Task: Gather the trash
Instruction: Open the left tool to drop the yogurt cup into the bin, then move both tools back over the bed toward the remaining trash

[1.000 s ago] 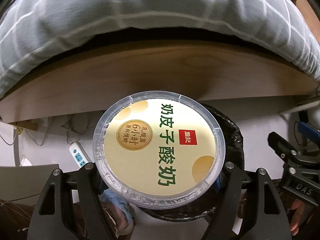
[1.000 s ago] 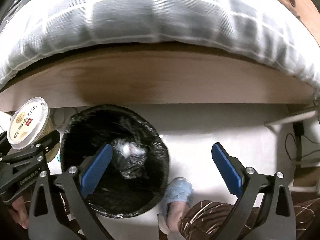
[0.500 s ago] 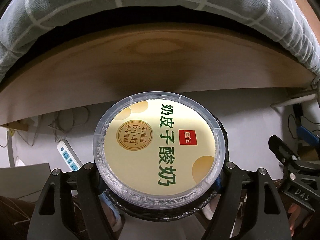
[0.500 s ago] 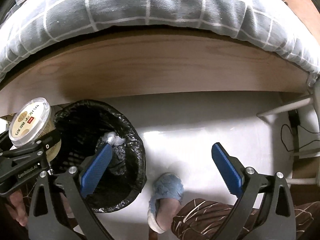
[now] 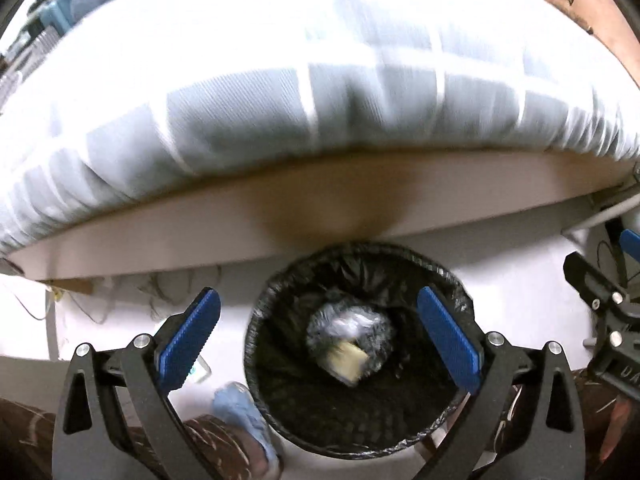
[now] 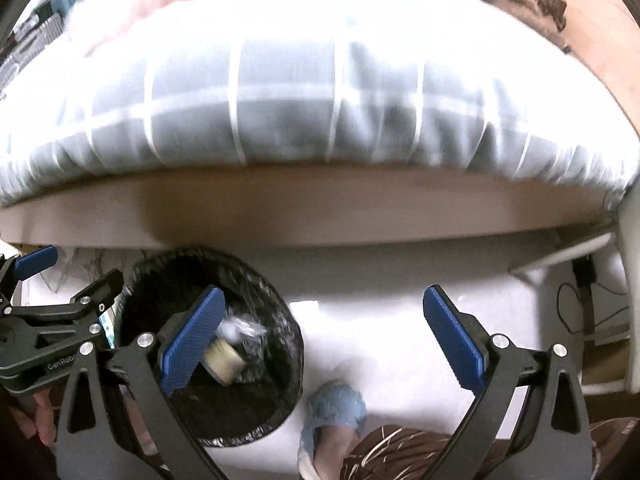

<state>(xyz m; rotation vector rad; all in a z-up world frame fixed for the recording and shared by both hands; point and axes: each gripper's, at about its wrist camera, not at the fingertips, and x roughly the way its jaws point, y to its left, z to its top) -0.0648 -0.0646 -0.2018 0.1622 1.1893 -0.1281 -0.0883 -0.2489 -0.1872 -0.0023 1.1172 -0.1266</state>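
— So, where's the cup (image 5: 347,362)?
— In the bin (image 5: 276,392). Left gripper (image 5: 318,338) is opening, nothing between; right gripper (image 6: 322,340) gapes empty.
— Risk?
— Low fingers might snag the liner and tip it.

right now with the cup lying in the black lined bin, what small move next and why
Probably lift the left gripper away: its jaws are opening with nothing between them, and the cream yogurt cup already lies inside the black-lined round trash bin.
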